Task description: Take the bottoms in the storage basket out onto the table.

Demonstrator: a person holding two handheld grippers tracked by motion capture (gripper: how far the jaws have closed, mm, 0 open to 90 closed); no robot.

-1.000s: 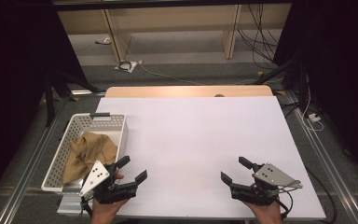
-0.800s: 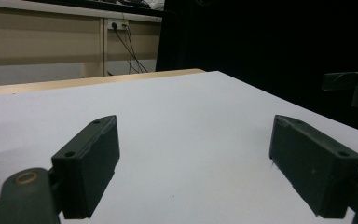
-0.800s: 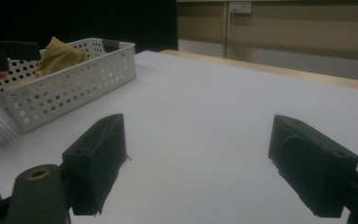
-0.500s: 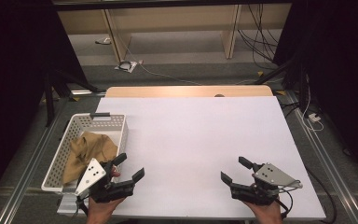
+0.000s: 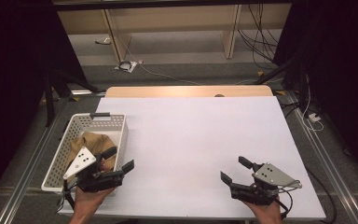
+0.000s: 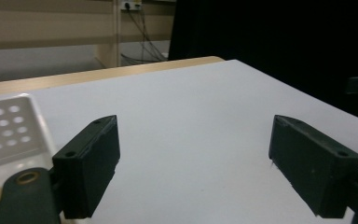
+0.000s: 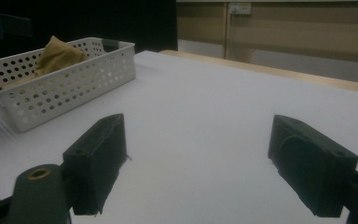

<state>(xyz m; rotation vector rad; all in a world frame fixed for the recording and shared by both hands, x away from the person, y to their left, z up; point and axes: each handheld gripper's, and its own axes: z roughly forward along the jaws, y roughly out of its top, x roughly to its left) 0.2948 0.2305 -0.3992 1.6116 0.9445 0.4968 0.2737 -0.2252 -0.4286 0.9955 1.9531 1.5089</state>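
Tan cloth (image 5: pixel 93 142) partly hidden behind left gripper (image 5: pixel 119 160) and basket wall; lying bunched inside white perforated basket (image 5: pixel 100 122), just beside left jaws. Both grippers spread wide, holding nothing. Right gripper (image 5: pixel 234 170) well apart, over bare white tabletop (image 5: pixel 196 135).

Dim, soft overhead light on the white table (image 5: pixel 191 140), dark surroundings, slightly grainy, mild blur.
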